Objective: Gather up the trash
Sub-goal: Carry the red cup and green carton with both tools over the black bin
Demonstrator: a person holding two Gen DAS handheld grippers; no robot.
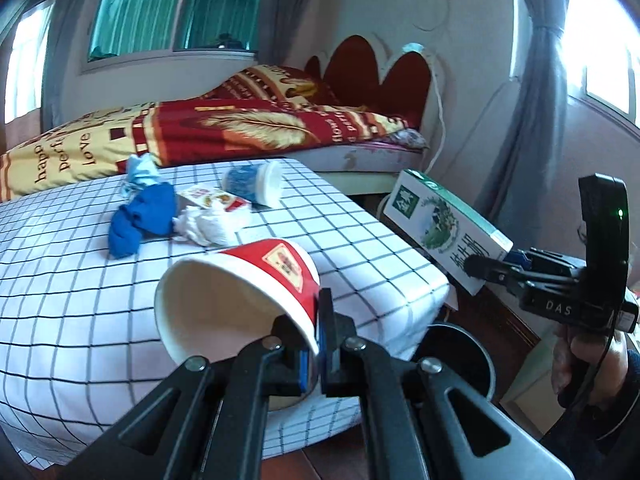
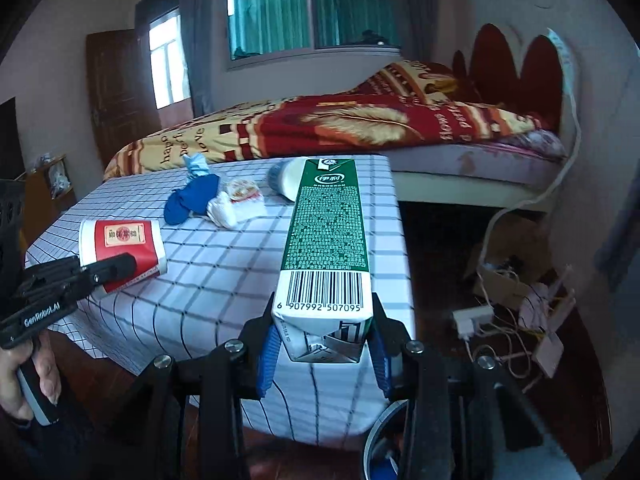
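My left gripper (image 1: 318, 344) is shut on the rim of a red and white paper cup (image 1: 240, 292), held tilted above the checked table's near edge; the cup also shows in the right wrist view (image 2: 120, 248). My right gripper (image 2: 324, 344) is shut on the base of a green and white milk carton (image 2: 326, 240), held past the table's right side; the carton shows in the left wrist view (image 1: 444, 228). On the table lie a blue cloth (image 1: 140, 220), a crumpled white tissue (image 1: 208, 226), a small snack wrapper (image 1: 212, 198), a blue and white bottle (image 1: 256, 182) and a light blue scrap (image 1: 140, 172).
A round dark bin (image 1: 460, 356) stands on the floor below the table's right corner; its rim shows in the right wrist view (image 2: 380, 440). The checked tablecloth table (image 1: 80, 300) fills the left. A bed (image 1: 240, 132) lies behind. Cables and power strips (image 2: 500, 320) clutter the floor at right.
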